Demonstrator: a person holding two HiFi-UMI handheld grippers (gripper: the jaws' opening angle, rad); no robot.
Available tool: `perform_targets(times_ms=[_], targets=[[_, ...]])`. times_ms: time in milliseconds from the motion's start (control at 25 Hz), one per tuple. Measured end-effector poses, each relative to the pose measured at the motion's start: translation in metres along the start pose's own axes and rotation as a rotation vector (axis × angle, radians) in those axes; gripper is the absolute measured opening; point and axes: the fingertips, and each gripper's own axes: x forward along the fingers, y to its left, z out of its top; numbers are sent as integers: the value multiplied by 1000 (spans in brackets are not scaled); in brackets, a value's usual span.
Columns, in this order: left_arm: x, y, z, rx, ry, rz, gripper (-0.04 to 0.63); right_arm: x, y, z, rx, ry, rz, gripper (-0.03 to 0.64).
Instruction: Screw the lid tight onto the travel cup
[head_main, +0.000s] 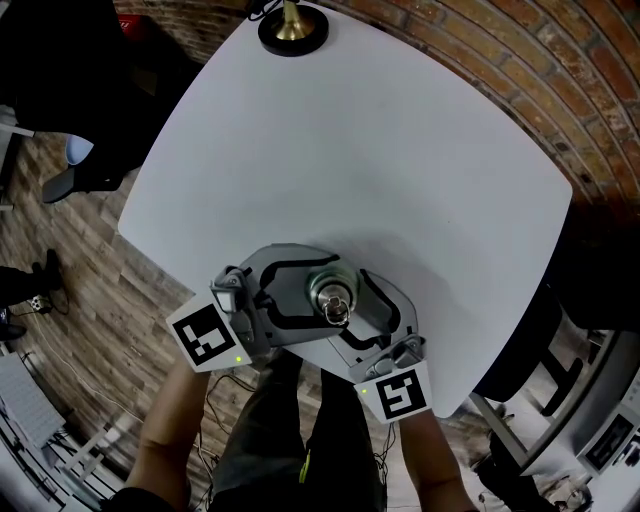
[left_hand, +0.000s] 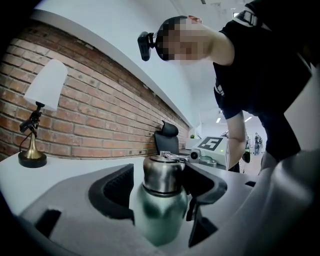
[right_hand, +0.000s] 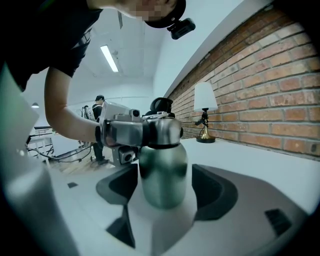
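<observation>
The person wears a black short-sleeved top (left_hand: 265, 65), dark trousers (head_main: 280, 440) and a black camera (left_hand: 146, 44) strapped to the head.

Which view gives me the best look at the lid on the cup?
The left gripper view: the lid shows side-on and sharp, with its seam against the cup visible. The head view shows only its top from above; the right gripper view shows it blurred, its left side hidden.

**Travel cup** (right_hand: 162, 172): green-tinted metal body, upright on its base, standing between the jaws of the left claw (left_hand: 161, 182) and the right claw (right_hand: 165, 185). **Lid** (left_hand: 162, 175): brushed steel with a ring on top, seated level on the cup's neck.
</observation>
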Motion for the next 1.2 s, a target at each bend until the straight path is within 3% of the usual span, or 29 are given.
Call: perform_targets(times_ms=[280,520,640,760,920,1120,1200], targets=[[-5,-2,-5,-8,23,13,322,-7,1,-4,0,16,-4,318],[-26,-22,-10,-40,79,72,322,-28,6,-15,6,56,-30,316],[-45,-29,-15,-103,94,162,322,-39,12,-15,3,78,-32,317],[-62,-20,-21,-209,103,329,322,-46,13,-9,2,77,-44,316],[-81,-8,-18,-270,104,522,322,-60,11,9,36,63,-92,316],[-92,-19,-17,-244,121,598,296,-78,15,32,58,53,-125,309],[-96,-26,-11,-241,125,636,242,-88,14,41,49,44,-145,222]])
